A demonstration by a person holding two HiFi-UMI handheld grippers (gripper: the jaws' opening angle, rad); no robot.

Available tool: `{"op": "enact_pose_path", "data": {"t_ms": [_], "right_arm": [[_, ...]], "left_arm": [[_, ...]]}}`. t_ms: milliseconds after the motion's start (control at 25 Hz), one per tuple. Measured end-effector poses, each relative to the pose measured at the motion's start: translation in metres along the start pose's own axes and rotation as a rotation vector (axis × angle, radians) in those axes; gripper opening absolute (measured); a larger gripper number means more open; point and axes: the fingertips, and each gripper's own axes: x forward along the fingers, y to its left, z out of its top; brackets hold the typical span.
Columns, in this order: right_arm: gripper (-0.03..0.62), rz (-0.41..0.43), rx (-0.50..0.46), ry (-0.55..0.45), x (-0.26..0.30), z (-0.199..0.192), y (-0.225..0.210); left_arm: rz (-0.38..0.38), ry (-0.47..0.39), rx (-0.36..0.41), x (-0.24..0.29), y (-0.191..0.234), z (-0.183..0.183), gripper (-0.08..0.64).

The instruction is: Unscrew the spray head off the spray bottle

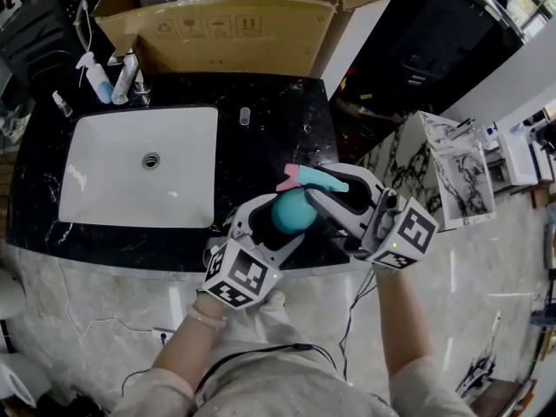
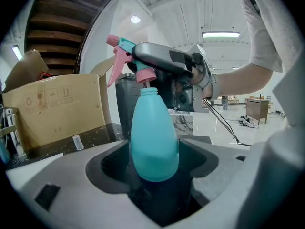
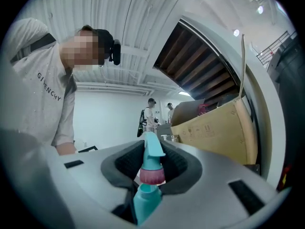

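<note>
A teal spray bottle (image 1: 294,211) stands upright between the jaws of my left gripper (image 1: 276,224), which is shut on its wide lower body (image 2: 152,132). Its spray head (image 1: 317,178) has a teal top, a pink trigger and a pink collar. My right gripper (image 1: 334,194) comes in from the right and is shut on that head. In the right gripper view the pink collar (image 3: 152,175) sits between the dark pads, right at the bottle's neck (image 3: 145,202). In the left gripper view the collar (image 2: 145,75) rests on top of the neck.
A white sink (image 1: 104,189) is set in the black marble counter (image 1: 287,137) to the left. Small spray bottles (image 1: 109,81) and a clear vial (image 1: 244,115) stand behind it. A big cardboard box (image 1: 234,29) lies at the back, a marble block (image 1: 452,172) to the right.
</note>
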Motion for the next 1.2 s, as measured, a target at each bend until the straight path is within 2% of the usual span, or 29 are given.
{"op": "enact_pose_path", "data": {"t_ms": [200, 440, 880, 1120, 1200], "right_arm": [[0.106, -0.041, 0.016, -0.032, -0.003, 0.012, -0.003], [0.106, -0.067, 0.012, -0.041, -0.004, 0.029, -0.001], [0.106, -0.077, -0.023, -0.111, 0.0, 0.071, 0.01], [0.106, -0.099, -0.056, -0.141, -0.001, 0.09, 0.014], [0.106, -0.105, -0.066, -0.151, -0.002, 0.095, 0.016]], "left_arm": [[0.003, -0.015, -0.013, -0.004, -0.001, 0.001, 0.321], [0.02, -0.047, -0.069, -0.012, 0.002, 0.007, 0.321], [0.066, -0.069, -0.058, -0.03, 0.003, 0.02, 0.321], [0.11, -0.093, -0.082, -0.045, 0.008, 0.028, 0.319], [0.132, -0.108, -0.077, -0.051, 0.009, 0.032, 0.283]]}}
